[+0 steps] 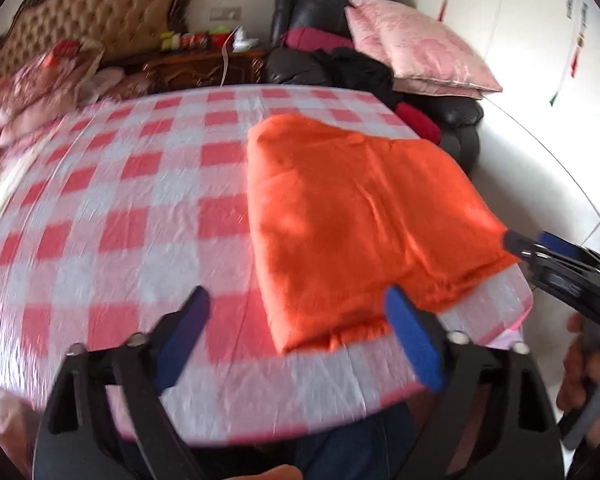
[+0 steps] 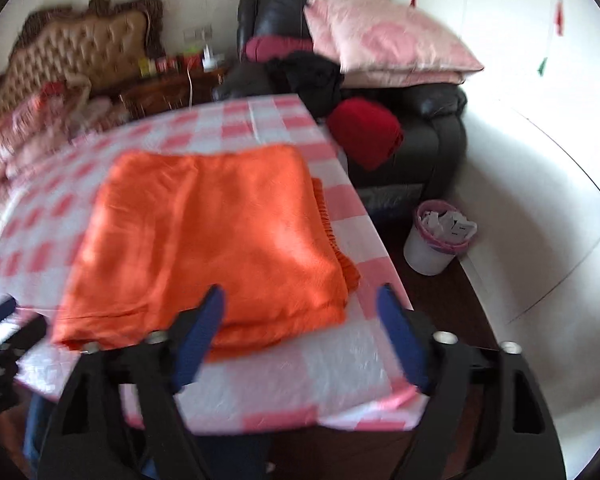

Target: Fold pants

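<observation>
Location: a lived-in home bedroom. Far left stands a tufted headboard (image 1: 100,12) with floral bedding (image 1: 28,96) below. A carved wooden nightstand (image 1: 204,68) sits beside it. Far right, a black leather armchair (image 2: 432,136) carries pink pillows (image 2: 384,40). A lined wastebasket (image 2: 432,244) stands on the floor.

Both views are smeared by motion blur. The small coloured bottles and boxes (image 1: 192,39) on the dark carved wooden cabinet (image 1: 204,68) at the far wall are too blurred to identify. The right tongs (image 1: 518,245) run out of the left wrist view's right edge. The white scraps in the white plastic waste bin (image 2: 432,246) are unreadable. The red-and-white checked worktop (image 2: 324,372) hides the person's legs.
</observation>
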The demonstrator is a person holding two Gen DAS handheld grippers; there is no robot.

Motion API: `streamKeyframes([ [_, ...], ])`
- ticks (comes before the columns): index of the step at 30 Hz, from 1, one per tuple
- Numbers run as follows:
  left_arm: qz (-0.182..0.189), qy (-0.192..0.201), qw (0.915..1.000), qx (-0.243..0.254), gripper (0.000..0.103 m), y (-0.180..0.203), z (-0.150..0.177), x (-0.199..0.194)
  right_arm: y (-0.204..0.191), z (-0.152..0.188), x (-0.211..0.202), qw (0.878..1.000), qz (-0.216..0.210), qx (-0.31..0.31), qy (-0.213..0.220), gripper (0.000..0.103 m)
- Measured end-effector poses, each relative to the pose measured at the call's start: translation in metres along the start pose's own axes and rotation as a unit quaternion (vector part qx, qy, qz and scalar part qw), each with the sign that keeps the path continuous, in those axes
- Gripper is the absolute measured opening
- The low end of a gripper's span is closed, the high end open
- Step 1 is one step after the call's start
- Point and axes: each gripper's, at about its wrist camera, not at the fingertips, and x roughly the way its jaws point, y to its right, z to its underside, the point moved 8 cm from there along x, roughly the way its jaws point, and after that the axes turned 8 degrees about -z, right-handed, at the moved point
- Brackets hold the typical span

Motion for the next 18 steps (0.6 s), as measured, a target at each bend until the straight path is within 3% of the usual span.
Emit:
streamKeyframes([
  [3, 0.028, -0.013, 0.9995, 0.002, 0.079, 0.011, -0.004, 0.02, 0.003, -0.007, 0.023, 1.0, -0.018, -0.004, -0.005, 0.062],
  [4, 0.033, -0.025, 0.9991, 0.002, 0.077, 0.014, -0.003, 0.03, 0.006, -0.007, 0.034, 1.0, -0.004, -0.015, -0.017, 0.057],
  [6, 0.017, -0.047, 0.9987, 0.011, 0.076, 0.017, 0.006, 0.051, 0.014, -0.001, 0.049, 0.999, 0.011, -0.018, -0.036, 0.054],
  [9, 0.022, -0.055, 0.9982, 0.008, 0.078, 0.016, 0.018, 0.061, 0.018, 0.002, 0.049, 0.999, -0.006, -0.016, -0.03, 0.054],
  [13, -0.002, -0.029, 0.9994, 0.02, 0.094, 0.014, 0.021, 0.064, 0.02, 0.006, 0.052, 0.999, 0.005, -0.024, -0.023, 0.061],
  [18, -0.002, -0.04, 0.9992, 0.008, 0.1, 0.009, 0.024, 0.068, 0.026, 0.009, 0.051, 1.0, 0.009, -0.011, -0.013, 0.067],
])
